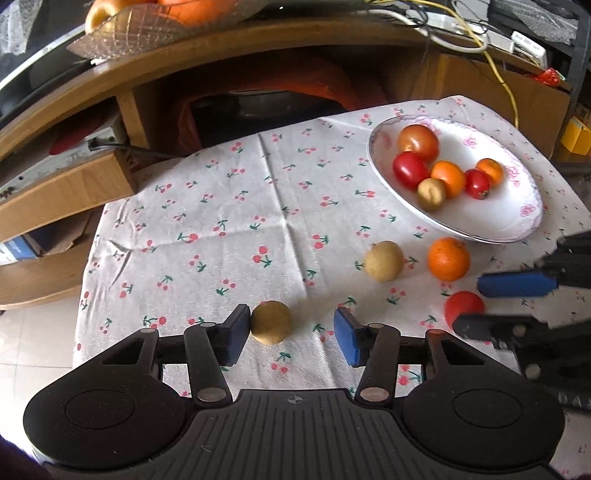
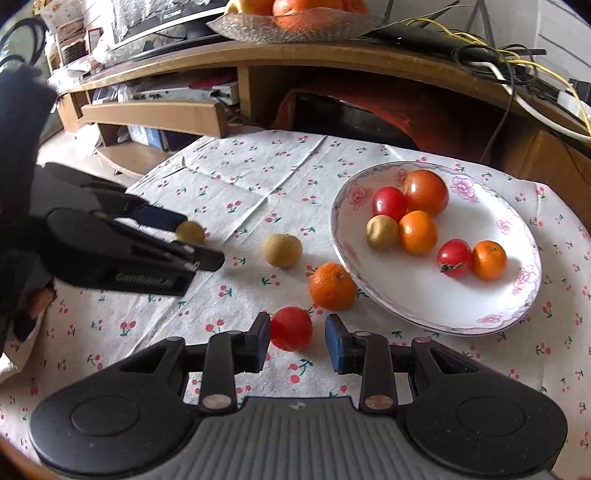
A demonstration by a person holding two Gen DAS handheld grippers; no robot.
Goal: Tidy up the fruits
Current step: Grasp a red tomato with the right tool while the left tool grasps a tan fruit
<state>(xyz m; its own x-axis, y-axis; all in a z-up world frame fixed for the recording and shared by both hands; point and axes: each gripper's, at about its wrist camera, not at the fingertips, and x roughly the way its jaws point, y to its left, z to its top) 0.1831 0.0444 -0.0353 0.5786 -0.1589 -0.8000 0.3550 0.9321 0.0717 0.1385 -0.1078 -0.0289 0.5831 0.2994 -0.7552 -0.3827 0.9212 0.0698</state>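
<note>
Your left tongs (image 1: 291, 334) stand wide, their flat blue pads straddling a round, matte tan fruit (image 1: 270, 322) that touches the left pad (image 1: 236, 332) only. Your right tongs (image 2: 297, 341) are likewise wide around a glossy red tomato (image 2: 291, 328), which sits against the left pad with a gap on its right. Both fruits rest on the bench, which is draped in a creased white cloth (image 1: 207, 206) printed with small cherries.

Between the tongs and the plate lie a second tan fruit (image 2: 282, 250) and a dimpled orange (image 2: 332, 286), the orange just beside the plate's rim. The plate (image 2: 491, 317) is shallow glazed china, white with pink flowers and a thin dark edge line. It holds six pieces, clustered and touching: one large smooth tomato, two small red tomatoes, two small oranges and one tan fruit.

Behind the bench stands a curved wooden shelf (image 2: 332, 55) carrying a cut-glass dish (image 2: 291, 27) of oranges and a tangle of cables (image 2: 517, 62).
</note>
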